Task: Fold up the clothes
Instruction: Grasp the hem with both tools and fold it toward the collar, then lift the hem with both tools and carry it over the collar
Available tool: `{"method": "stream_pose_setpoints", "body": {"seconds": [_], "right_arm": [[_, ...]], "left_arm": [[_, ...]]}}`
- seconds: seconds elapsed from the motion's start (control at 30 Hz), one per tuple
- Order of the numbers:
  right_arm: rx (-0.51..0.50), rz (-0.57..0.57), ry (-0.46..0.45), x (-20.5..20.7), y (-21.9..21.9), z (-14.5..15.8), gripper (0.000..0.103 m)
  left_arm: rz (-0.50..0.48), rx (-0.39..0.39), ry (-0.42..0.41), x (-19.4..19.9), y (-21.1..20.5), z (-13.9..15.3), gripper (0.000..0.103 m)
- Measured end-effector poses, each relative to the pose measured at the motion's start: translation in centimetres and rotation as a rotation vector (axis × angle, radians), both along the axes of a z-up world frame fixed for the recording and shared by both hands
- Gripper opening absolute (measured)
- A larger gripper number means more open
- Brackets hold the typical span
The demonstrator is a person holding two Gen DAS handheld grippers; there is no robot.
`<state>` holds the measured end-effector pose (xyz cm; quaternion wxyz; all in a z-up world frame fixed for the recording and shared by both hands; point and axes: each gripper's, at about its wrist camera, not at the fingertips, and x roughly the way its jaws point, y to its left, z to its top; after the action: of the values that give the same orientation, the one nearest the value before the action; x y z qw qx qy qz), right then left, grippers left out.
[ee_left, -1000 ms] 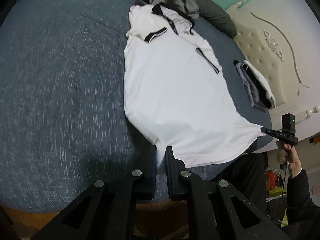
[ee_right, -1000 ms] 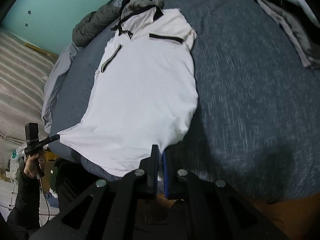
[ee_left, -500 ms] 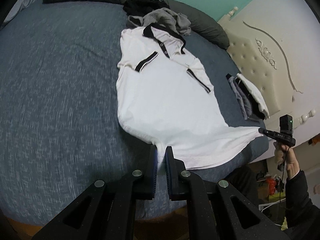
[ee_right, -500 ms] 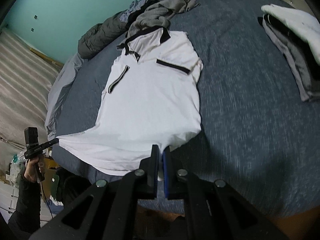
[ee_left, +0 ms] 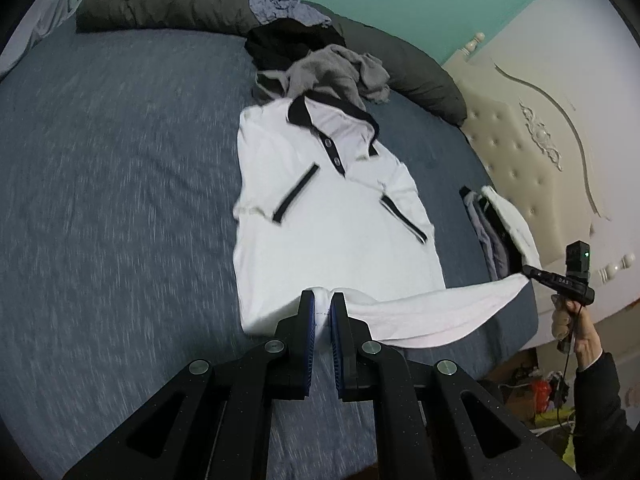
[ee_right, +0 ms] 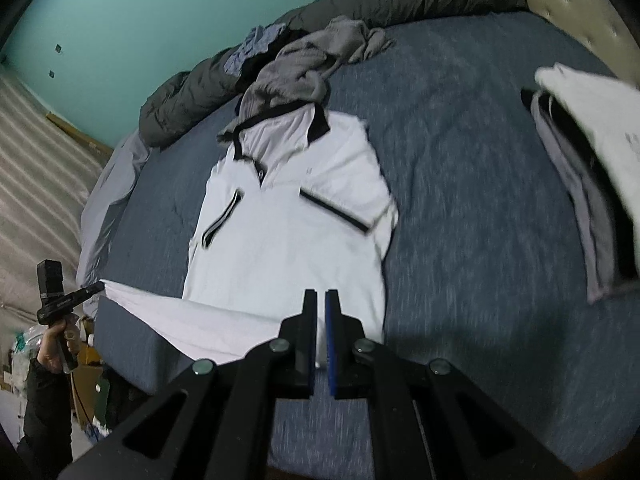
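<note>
A white polo shirt (ee_left: 340, 232) with black collar and sleeve trim lies face up on the blue-grey bed (ee_left: 120, 200), sleeves folded inward. My left gripper (ee_left: 323, 300) is shut on one corner of its hem, which is raised off the bed. In the same view, far right, a hand holds my right gripper (ee_left: 530, 271), which pinches the other hem corner. In the right wrist view the shirt (ee_right: 288, 248) spreads ahead of my right gripper (ee_right: 320, 300), shut on white cloth. The left gripper (ee_right: 100, 288) shows at the far left, with the hem stretched between the two.
Loose grey and dark clothes (ee_left: 336, 72) are piled just beyond the collar, against a dark rolled duvet (ee_left: 168, 4). A folded stack of garments (ee_right: 580, 184) lies to the shirt's right, near the padded headboard (ee_left: 540, 152). The bed's near edge drops off below the hem.
Both grippers have carried the hem up and forward toward the collar. The lower part of the shirt now hangs lifted over its middle, and the shirt looks shorter.
</note>
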<state>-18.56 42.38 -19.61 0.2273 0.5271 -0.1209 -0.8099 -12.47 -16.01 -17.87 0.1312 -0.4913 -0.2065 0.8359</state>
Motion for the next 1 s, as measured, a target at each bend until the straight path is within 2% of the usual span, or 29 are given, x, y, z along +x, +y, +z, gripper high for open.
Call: {"method": "stream_pose_setpoints", "body": {"seconds": [0.2, 0.27, 0.43, 0.5, 0.53, 0.57, 0.67, 0.9, 1.0], "right_arm": [[0.025, 0.015, 0.017, -4.7, -1.5, -0.1, 0.002], [0.007, 0.075, -0.022, -5.3, -2.5, -2.2, 0.002], [0.055, 0.052, -0.175, -5.6, -3.2, -9.5, 0.008], [0.052, 0.044, -0.215, -5.5, -3.5, -12.0, 0.02], [0.049, 0.039, -0.227, -5.4, -3.7, -13.0, 0.037], [0.047, 0.035, -0.24, -5.3, -3.8, -14.0, 0.045], [0.032, 0.024, -0.257, -5.3, -4.5, -16.5, 0.045], [0.082, 0.047, -0.232, -6.3, -6.3, -18.1, 0.045], [0.087, 0.068, -0.226, -6.2, -6.8, -18.4, 0.033]], "left_arm": [[0.013, -0.002, -0.013, -5.6, -0.8, -0.8, 0.008], [0.013, -0.001, -0.022, -6.8, -0.6, -1.8, 0.008], [0.01, 0.016, -0.053, -8.2, -0.3, -4.5, 0.008], [0.005, 0.016, -0.064, -8.2, 0.0, -5.2, 0.008], [0.001, 0.016, -0.069, -8.1, 0.1, -5.6, 0.008], [-0.002, 0.016, -0.074, -8.1, 0.1, -5.9, 0.008], [-0.006, 0.015, -0.086, -8.0, 0.2, -6.7, 0.008], [-0.006, 0.018, -0.096, -7.9, 0.2, -7.6, 0.008], [-0.008, 0.017, -0.096, -7.9, 0.2, -7.7, 0.008]]}}
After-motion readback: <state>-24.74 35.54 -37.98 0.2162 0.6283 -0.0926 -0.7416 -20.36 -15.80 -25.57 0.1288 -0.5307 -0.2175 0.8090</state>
